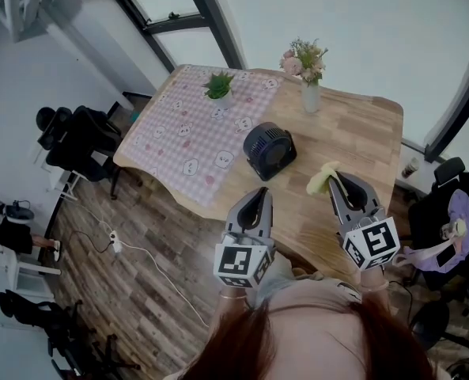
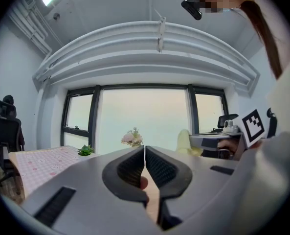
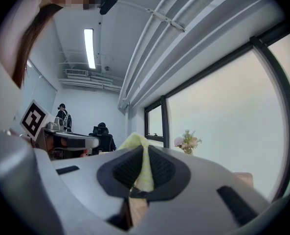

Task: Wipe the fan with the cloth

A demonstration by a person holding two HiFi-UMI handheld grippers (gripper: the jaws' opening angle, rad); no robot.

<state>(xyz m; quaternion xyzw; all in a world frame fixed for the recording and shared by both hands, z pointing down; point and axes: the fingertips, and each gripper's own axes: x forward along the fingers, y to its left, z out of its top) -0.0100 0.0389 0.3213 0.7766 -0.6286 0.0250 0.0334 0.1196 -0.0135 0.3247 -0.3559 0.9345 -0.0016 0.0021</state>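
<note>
Count: one fan [image 1: 269, 150], one cloth [image 1: 322, 179], two grippers, one vase [image 1: 310, 96], one potted plant [image 1: 218, 86].

Fan is dark and round with its grille face up. It sits on the wooden table [image 1: 364, 137] at the edge of the pink checked tablecloth [image 1: 183, 137], apart from both grippers.

Cloth is pale yellow and bunched, and the right gripper [image 1: 334, 177] is clamped on it. The left gripper [image 1: 259, 191] has its jaws together with nothing between them.

Vase holds pink flowers. The plant stands on the tablecloth.
</note>
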